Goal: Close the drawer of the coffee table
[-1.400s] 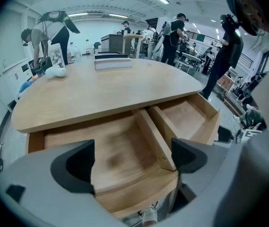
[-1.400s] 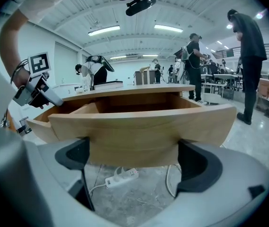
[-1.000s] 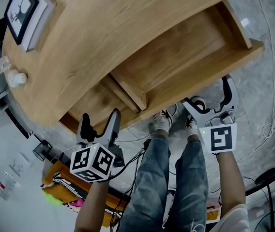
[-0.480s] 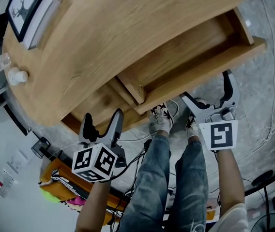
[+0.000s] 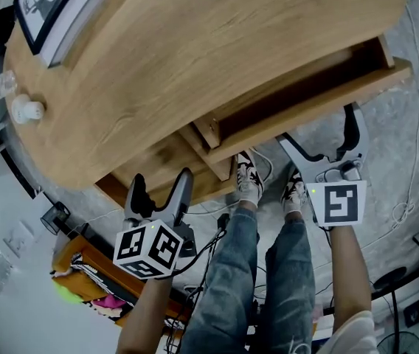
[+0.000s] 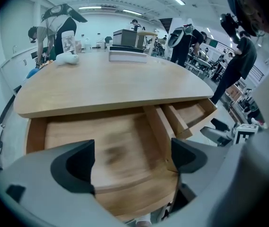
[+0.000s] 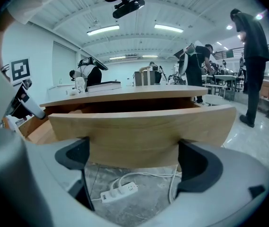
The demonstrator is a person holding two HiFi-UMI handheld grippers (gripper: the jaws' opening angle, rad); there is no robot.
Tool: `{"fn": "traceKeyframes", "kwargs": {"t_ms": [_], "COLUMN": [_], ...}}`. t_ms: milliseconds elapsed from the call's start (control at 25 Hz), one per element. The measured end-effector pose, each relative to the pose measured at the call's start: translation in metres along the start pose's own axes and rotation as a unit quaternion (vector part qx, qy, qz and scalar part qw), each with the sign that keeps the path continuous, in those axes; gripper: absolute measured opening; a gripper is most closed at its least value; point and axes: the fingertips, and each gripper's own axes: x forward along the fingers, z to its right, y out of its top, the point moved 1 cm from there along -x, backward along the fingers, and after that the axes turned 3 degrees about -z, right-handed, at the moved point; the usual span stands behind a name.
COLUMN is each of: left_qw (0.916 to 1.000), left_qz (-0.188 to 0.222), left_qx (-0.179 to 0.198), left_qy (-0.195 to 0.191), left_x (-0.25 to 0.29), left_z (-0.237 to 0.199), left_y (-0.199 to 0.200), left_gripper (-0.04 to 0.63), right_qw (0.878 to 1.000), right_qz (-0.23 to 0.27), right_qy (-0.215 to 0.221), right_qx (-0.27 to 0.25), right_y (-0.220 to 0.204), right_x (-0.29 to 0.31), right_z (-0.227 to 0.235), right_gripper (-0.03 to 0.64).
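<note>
The round wooden coffee table (image 5: 195,43) has two drawers on the near side. The right drawer's front (image 5: 320,94) stands only a little way out from under the top. My right gripper (image 5: 319,127) is open, and both fingertips rest against that front panel (image 7: 141,126), which fills the span between them. The left drawer (image 5: 158,164) is pulled well out, with its bare wooden floor (image 6: 106,145) showing. In front of it my left gripper (image 5: 161,184) hovers open and holds nothing. A wooden divider (image 6: 160,131) separates the two drawers.
A framed picture on a book (image 5: 54,9) and a small white object (image 5: 26,109) sit on the tabletop. My own legs and shoes (image 5: 248,179) stand close to the drawers. A power strip with cables (image 7: 118,191) lies on the floor below. Several people stand in the background.
The right drawer has slid in under the tabletop, so much less of its inside shows. My right gripper followed its front panel inward. The left gripper barely moved.
</note>
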Motion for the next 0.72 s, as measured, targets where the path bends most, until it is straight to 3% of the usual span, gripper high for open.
{"fn": "traceKeyframes", "kwargs": {"t_ms": [720], "left_qw": [0.9992], "left_qz": [-0.003], "left_qx": [-0.04], "left_qy": [0.004], "left_x": [0.004], "left_z": [-0.013], "left_y": [0.004], "left_gripper": [0.502], "right_qw": [0.999], "right_qz": [0.001], "right_qy": [0.004], "right_qx": [-0.033], "right_y": [0.025], "right_x": [0.042], "right_z": [0.005], "right_gripper": [0.588]}}
